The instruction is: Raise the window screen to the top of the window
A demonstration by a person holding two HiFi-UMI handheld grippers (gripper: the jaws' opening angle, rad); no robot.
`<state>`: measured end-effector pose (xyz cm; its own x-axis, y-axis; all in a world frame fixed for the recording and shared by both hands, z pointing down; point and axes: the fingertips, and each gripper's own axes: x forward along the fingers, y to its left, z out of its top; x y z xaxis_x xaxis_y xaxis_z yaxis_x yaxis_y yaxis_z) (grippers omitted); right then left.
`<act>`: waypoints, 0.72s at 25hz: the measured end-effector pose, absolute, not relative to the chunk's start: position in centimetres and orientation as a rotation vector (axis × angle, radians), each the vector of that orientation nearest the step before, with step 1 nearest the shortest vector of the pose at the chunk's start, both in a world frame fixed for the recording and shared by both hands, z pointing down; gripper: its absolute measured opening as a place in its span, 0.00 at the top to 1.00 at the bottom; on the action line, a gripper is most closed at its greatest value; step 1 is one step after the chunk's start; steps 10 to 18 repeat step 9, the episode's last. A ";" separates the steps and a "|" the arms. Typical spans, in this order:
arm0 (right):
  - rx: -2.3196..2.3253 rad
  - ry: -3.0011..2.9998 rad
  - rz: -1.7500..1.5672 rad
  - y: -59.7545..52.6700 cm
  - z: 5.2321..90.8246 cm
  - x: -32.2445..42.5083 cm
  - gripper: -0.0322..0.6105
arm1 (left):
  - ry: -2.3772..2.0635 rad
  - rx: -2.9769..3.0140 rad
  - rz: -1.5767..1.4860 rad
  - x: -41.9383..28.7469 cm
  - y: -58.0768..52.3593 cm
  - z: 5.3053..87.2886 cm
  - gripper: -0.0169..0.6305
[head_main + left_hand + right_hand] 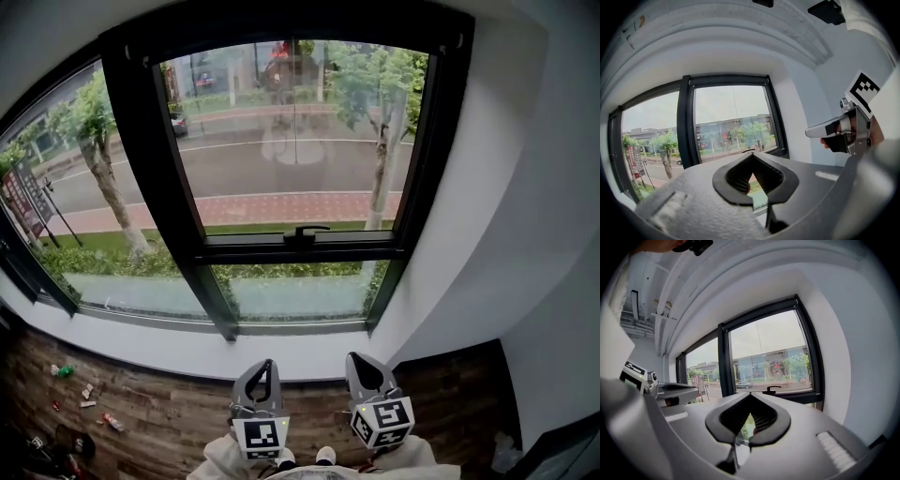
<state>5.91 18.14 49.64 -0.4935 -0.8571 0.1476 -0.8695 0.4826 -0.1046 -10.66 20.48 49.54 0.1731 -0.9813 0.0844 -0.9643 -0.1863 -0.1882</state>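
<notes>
A black-framed window fills the wall ahead, with a black handle on its lower crossbar. A thin cord hangs down the middle of the right pane. I cannot make out a screen across the glass; a black bar runs along the frame's top. My left gripper and right gripper are side by side, low in front of the sill, well short of the window. Both are shut and empty. In the gripper views the left gripper and right gripper point level at the window.
A white sill runs under the window, and a white wall closes in on the right. The wooden floor has bits of litter at the left. The person's shoes show at the bottom.
</notes>
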 end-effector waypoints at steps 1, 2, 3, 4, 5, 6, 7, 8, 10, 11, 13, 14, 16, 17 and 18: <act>1.537 -2.638 0.258 18.1 49.8 5.8 0.94 | 1.943 -2.331 -0.286 -10.7 20.5 49.5 0.97; 1.533 -2.638 0.261 18.1 49.9 5.7 0.94 | 1.944 -2.328 -0.287 -10.8 20.5 49.5 0.97; 1.530 -2.638 0.264 18.2 49.9 5.6 0.94 | 1.945 -2.327 -0.289 -10.9 20.5 49.6 0.97; 1.529 -2.639 0.269 18.2 49.9 5.6 0.94 | 1.946 -2.328 -0.291 -11.0 20.5 49.6 0.97; 1.528 -2.641 0.274 18.3 49.9 5.5 0.94 | 1.947 -2.331 -0.293 -11.1 20.5 49.7 0.97; 1.527 -2.644 0.279 18.4 49.8 5.4 0.94 | 1.949 -2.334 -0.294 -11.2 20.6 49.8 0.97; 1.526 -2.645 0.281 18.4 49.8 5.3 0.94 | 1.950 -2.335 -0.296 -11.3 20.6 49.9 0.97; 1.525 -2.646 0.281 18.4 49.8 5.2 0.94 | 1.953 -2.335 -0.299 -11.4 20.7 50.0 0.97; 1.523 -2.646 0.280 18.4 49.8 5.1 0.94 | 1.956 -2.335 -0.301 -11.5 20.7 50.1 0.97; 1.523 -2.646 0.280 18.4 49.8 5.1 0.94 | 1.956 -2.335 -0.301 -11.5 20.7 50.1 0.97; 1.523 -2.646 0.280 18.4 49.8 5.1 0.94 | 1.956 -2.335 -0.301 -11.5 20.7 50.1 0.97; 1.523 -2.646 0.280 18.4 49.8 5.1 0.94 | 1.956 -2.335 -0.301 -11.5 20.7 50.1 0.97; 1.523 -2.646 0.280 18.4 49.8 5.1 0.94 | 1.956 -2.335 -0.301 -11.5 20.7 50.1 0.97; 1.523 -2.646 0.280 18.4 49.8 5.1 0.94 | 1.956 -2.335 -0.301 -11.5 20.7 50.1 0.97; 1.523 -2.646 0.280 18.4 49.8 5.1 0.94 | 1.956 -2.335 -0.301 -11.5 20.7 50.1 0.97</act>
